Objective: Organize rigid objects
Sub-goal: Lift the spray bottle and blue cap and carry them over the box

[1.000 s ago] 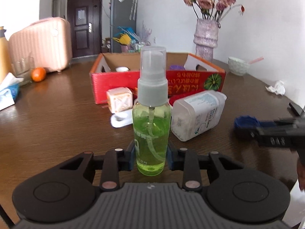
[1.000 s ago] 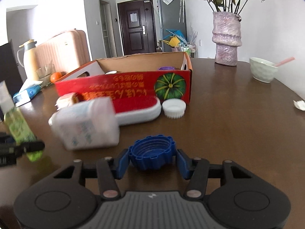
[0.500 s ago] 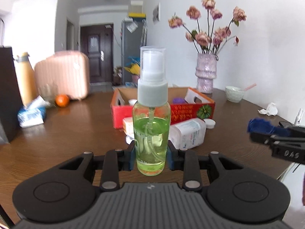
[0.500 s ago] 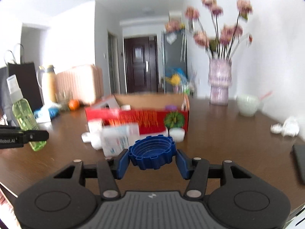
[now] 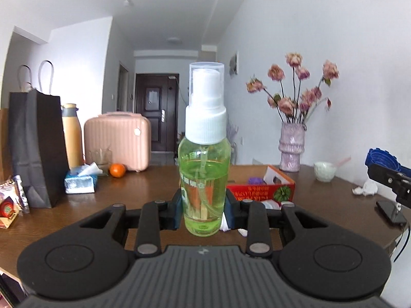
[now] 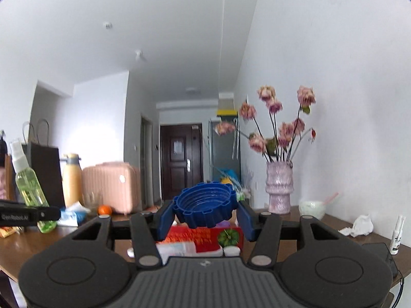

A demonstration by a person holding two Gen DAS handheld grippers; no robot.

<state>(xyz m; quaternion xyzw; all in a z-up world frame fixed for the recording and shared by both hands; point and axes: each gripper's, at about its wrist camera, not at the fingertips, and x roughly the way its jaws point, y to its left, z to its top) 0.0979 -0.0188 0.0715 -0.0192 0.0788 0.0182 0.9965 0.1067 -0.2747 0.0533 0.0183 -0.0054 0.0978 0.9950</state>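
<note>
White walls and a long hallway with a dark door fill most of what I see, above a brown wooden table (image 5: 133,195). At the table's far left edge stand a black bag (image 5: 36,148), a pink case (image 5: 117,140) and a yellow flask (image 5: 72,136), with a tissue box (image 5: 81,182) and an orange (image 5: 117,170) in front of them. Toward the far right edge I see a vase (image 5: 292,148) of pink flowers and a pale bowl (image 5: 325,170). Mid-table lies a red box (image 5: 259,191), open at the top, with a white cap (image 6: 231,250) on the table just in front of it.

My left gripper (image 5: 204,209) is raised above the table, its jaws set narrow and pressed on the lower sides of an upright green spray bottle (image 5: 204,177). My right gripper (image 6: 205,217) is raised too, jaws clamped on the rim of a blue lid (image 6: 205,206), hollow side tilted toward the camera. Near the right edge lie a crumpled tissue (image 6: 359,225), a phone (image 5: 390,211) and a small white bottle (image 6: 397,234).
</note>
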